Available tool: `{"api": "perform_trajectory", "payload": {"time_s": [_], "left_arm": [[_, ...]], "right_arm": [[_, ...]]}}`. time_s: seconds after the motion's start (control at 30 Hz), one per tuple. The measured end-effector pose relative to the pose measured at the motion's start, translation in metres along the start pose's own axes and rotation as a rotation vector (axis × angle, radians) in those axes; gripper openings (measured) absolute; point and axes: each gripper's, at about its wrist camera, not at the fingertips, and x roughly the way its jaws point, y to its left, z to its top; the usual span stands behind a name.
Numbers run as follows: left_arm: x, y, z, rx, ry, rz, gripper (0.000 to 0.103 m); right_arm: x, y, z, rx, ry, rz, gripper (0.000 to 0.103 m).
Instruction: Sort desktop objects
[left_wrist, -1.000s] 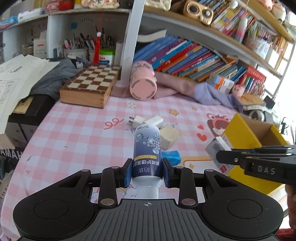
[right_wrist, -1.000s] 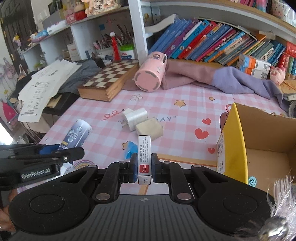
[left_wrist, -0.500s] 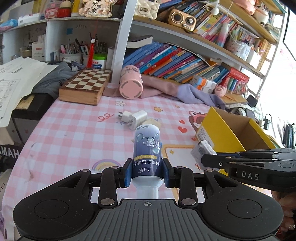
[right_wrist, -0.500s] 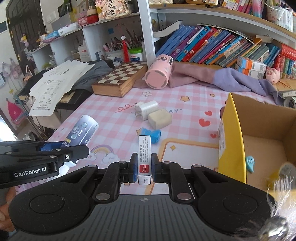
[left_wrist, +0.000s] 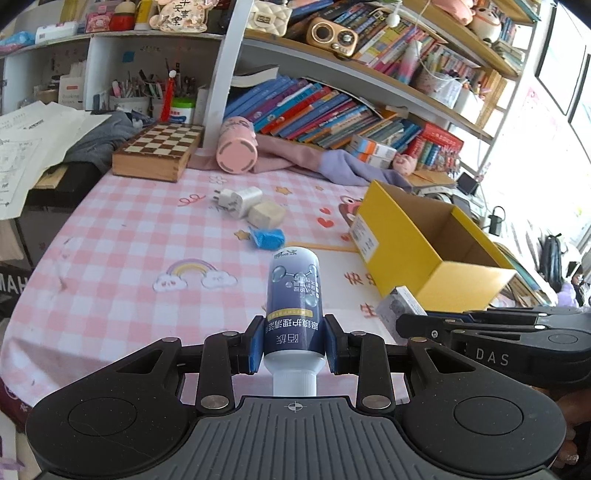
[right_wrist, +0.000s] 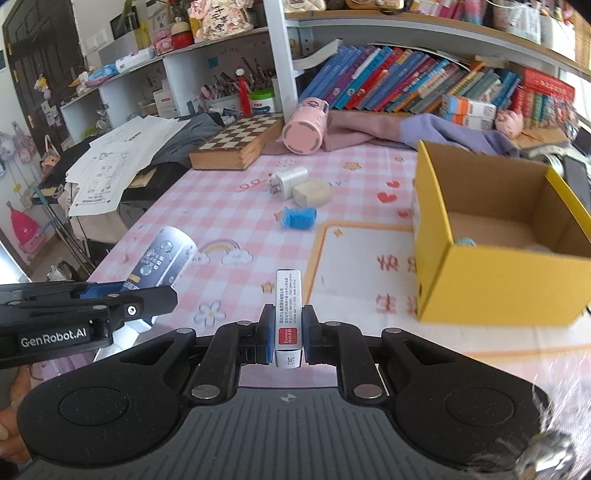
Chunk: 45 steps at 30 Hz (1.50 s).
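The blue bottle (left_wrist: 294, 306) is sitting clamped in the left hand-held gripper (left_wrist: 294, 345), the small white box (right_wrist: 289, 317) clamped in the right hand-held gripper (right_wrist: 289, 334). Neither is in the yellow box (right_wrist: 495, 291) ahead-right yet; charger (right_wrist: 287, 180), block (right_wrist: 312, 192) and blue item (right_wrist: 299, 218) are waiting farther ahead on the surface (right_wrist: 236, 218).
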Motion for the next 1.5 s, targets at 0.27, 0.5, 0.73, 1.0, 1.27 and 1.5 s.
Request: {"api": "perform_trajectory", "payload": {"time_s": [0.27, 0.5, 0.73, 1.0, 1.27, 1.5], "left_arm": [[-0.008, -0.022, -0.012, 0.06, 0.026, -0.062, 0.031], [-0.003, -0.042, -0.02, 0.111, 0.06, -0.13, 0.031], [0.008, -0.064, -0.022, 0.159, 0.086, -0.203, 0.031], [0.021, -0.09, -0.021, 0.212, 0.107, -0.273, 0.031], [0.033, -0.111, -0.017, 0.252, 0.116, -0.315, 0.031], [0.043, -0.126, -0.013, 0.273, 0.118, -0.335, 0.031]], "right_arm": [[-0.027, -0.011, -0.026, 0.079, -0.006, -0.048, 0.013], [-0.046, -0.026, -0.045, 0.154, -0.007, -0.111, 0.013], [-0.064, -0.04, -0.059, 0.201, -0.009, -0.176, 0.013], [-0.078, -0.06, -0.067, 0.258, -0.018, -0.244, 0.013], [-0.083, -0.08, -0.066, 0.287, -0.024, -0.278, 0.013], [-0.081, -0.095, -0.062, 0.29, -0.019, -0.287, 0.013]]}}
